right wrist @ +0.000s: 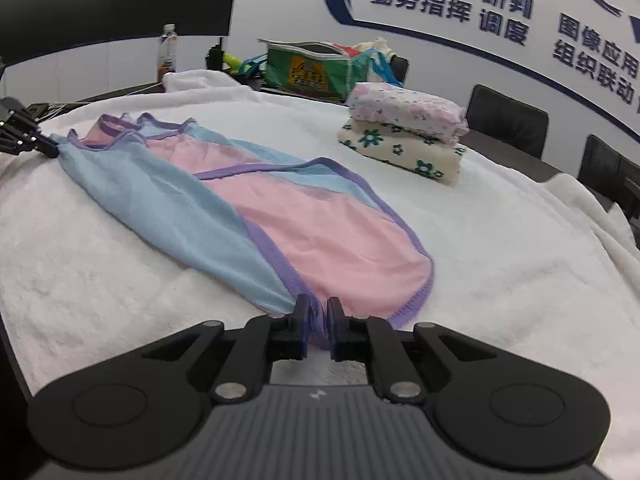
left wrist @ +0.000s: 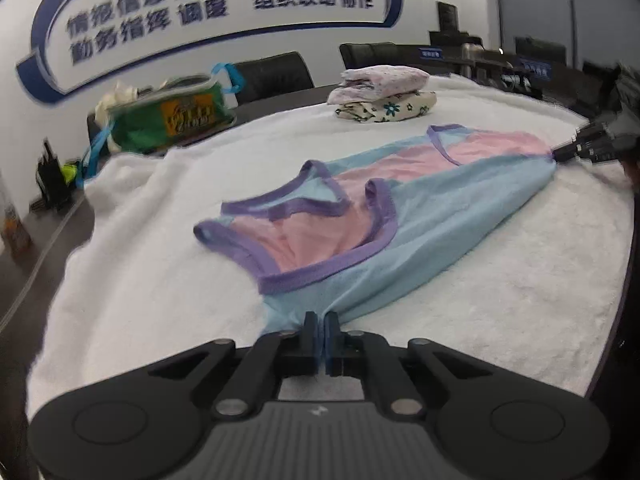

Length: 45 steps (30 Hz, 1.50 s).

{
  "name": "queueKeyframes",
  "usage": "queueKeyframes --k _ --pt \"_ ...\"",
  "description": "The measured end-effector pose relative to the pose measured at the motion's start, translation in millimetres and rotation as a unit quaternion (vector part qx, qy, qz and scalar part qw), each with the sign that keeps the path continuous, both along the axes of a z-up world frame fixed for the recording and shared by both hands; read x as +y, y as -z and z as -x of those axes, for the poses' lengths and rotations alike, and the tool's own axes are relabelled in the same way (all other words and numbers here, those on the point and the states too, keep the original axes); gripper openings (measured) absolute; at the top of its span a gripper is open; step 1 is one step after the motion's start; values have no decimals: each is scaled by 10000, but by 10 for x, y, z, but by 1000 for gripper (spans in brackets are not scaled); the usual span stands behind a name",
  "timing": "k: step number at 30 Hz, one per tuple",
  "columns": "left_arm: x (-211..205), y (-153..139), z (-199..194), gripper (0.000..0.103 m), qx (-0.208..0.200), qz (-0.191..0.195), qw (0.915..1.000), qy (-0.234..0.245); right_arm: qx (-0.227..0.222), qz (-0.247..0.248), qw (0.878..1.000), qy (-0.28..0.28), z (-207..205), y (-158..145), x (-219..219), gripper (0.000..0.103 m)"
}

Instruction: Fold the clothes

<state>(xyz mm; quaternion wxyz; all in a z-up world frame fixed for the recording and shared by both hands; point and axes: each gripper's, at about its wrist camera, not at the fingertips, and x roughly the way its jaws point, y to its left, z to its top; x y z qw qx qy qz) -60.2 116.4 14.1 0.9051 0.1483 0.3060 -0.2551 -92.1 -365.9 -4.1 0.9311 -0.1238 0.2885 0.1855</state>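
Note:
A small blue and pink garment (left wrist: 400, 216) with purple trim lies stretched on a white towel (left wrist: 160, 272) over the table. My left gripper (left wrist: 321, 322) is shut on its blue end near the shoulder straps. My right gripper (right wrist: 318, 314) is shut on the opposite purple-edged end of the garment (right wrist: 256, 208). In the left wrist view the right gripper (left wrist: 558, 156) shows at the far right, pinching the cloth. In the right wrist view the left gripper (right wrist: 54, 151) shows at the far left, doing the same. The garment lies half folded lengthwise, blue over pink.
Two folded pieces are stacked at the back, a pink floral one (left wrist: 384, 80) on a cream flowered one (left wrist: 390, 110). A green bag (left wrist: 168, 120) with blue handles sits behind the towel. A bottle (right wrist: 168, 50) and dark chairs (right wrist: 506, 120) stand around the table.

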Motion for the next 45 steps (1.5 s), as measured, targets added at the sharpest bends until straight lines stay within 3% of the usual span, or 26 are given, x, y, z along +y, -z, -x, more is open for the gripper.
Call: queueKeyframes --k 2,6,8,13,16,18,20,22,24,25,29,31,34,36,39,40,41,42,43,45 --pt "26 -45 50 8 30 92 9999 -24 -3 -109 9999 10 37 -37 -32 11" --pt "-5 -285 140 16 -174 659 9976 -78 -219 -325 9992 -38 97 -169 1 12" --pt "-160 -339 121 30 -393 778 9961 -153 -250 -386 9987 -197 61 -186 111 12" --pt "-431 -76 -74 29 -74 178 9997 -171 -2 -148 9984 -541 -94 -37 395 12" --pt "-258 -64 -103 29 180 458 9983 -304 59 -228 9990 -380 -90 -48 344 13" --pt "-94 -282 -172 34 349 1057 9934 -257 -18 -297 9995 -133 -62 -158 285 21" --pt "34 -578 -368 58 561 1594 9852 -292 -188 -387 9990 109 -102 -316 265 47" --pt "12 -866 -665 58 412 1547 9859 -480 -449 -496 9972 347 -208 -521 284 48" --pt "-100 -1004 -1037 59 220 1202 9917 -396 -259 -432 9982 333 -491 -485 355 48" --pt "-177 -958 -1271 60 497 1154 9915 -343 -164 -400 9985 327 -633 -466 391 48" --pt "-518 -735 -2127 57 1439 869 9854 -269 217 -272 9989 299 -1199 -393 532 48" --pt "-729 -598 -2313 52 1490 622 9867 -210 407 -208 9985 285 -1483 -356 603 48" --pt "-854 -488 -2448 53 1687 981 9807 149 692 -111 9972 264 -1907 -301 709 48" --pt "-892 -419 -2456 54 1650 926 9816 261 881 -48 9958 249 -2190 -264 780 48" --pt "-949 -316 -2469 52 1596 843 9826 430 1100 -153 9937 118 -2297 -147 719 44" --pt "-967 -282 -2473 47 1577 814 9829 486 1137 -138 9934 97 -2306 -120 713 34" --pt "-964 -236 -2468 30 1569 737 9837 478 1160 -206 9930 63 -2298 -115 705 23" --pt "-960 -190 -2464 22 1559 660 9844 470 1184 -274 9926 28 -2291 -110 697 18" --pt "-943 -161 -2480 12 1537 637 9853 397 1208 -341 9921 -6 -2283 -106 688 7" --pt "-918 -138 -2500 8 1560 813 9837 373 1138 -348 9929 76 -2259 -112 708 4"
